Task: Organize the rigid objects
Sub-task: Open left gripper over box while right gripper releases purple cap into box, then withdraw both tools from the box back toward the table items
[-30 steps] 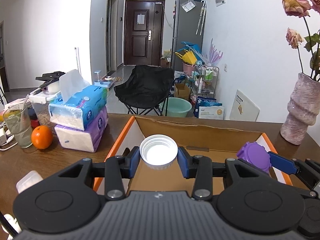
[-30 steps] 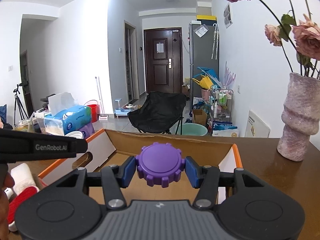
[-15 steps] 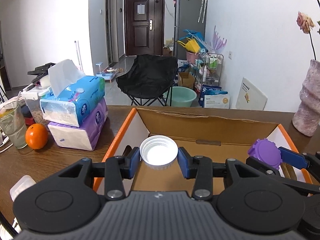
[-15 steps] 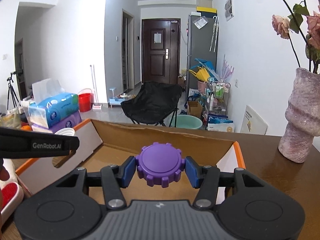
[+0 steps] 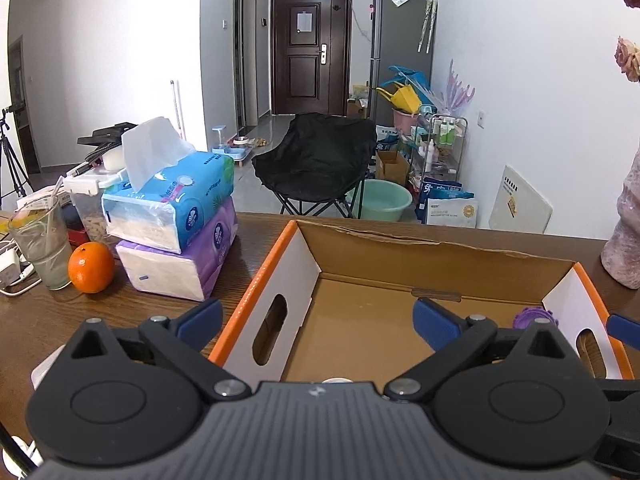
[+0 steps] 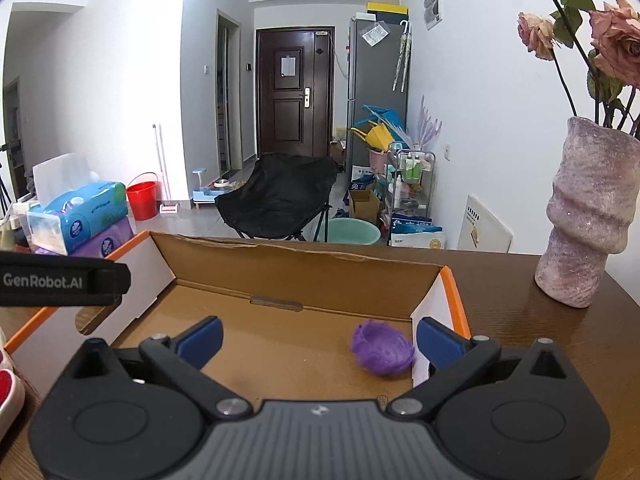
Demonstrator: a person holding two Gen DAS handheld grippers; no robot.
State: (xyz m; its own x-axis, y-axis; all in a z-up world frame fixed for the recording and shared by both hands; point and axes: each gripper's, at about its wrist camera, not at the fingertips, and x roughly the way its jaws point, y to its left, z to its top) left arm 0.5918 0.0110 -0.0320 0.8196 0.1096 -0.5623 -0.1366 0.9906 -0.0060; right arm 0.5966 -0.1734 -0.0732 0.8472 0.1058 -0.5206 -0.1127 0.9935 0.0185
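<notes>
An open cardboard box (image 5: 436,254) with orange rims sits on the wooden table; it also shows in the right wrist view (image 6: 304,270). My left gripper (image 5: 318,320) is open and empty above the box's left part. A sliver of the white lid (image 5: 337,380) shows on the box floor just over the gripper body. My right gripper (image 6: 319,338) is open and empty over the box. The purple toothed lid (image 6: 382,346) lies, blurred, on the box floor near the right wall; it also shows in the left wrist view (image 5: 534,316).
Two stacked tissue packs (image 5: 176,216), an orange (image 5: 91,267) and a glass (image 5: 40,240) stand left of the box. A pink vase (image 6: 588,216) with roses stands at the right. A black folding chair (image 5: 320,160) is beyond the table.
Both grippers have opened. The white lid dropped from the left gripper and the purple lid dropped from the right gripper into the box.
</notes>
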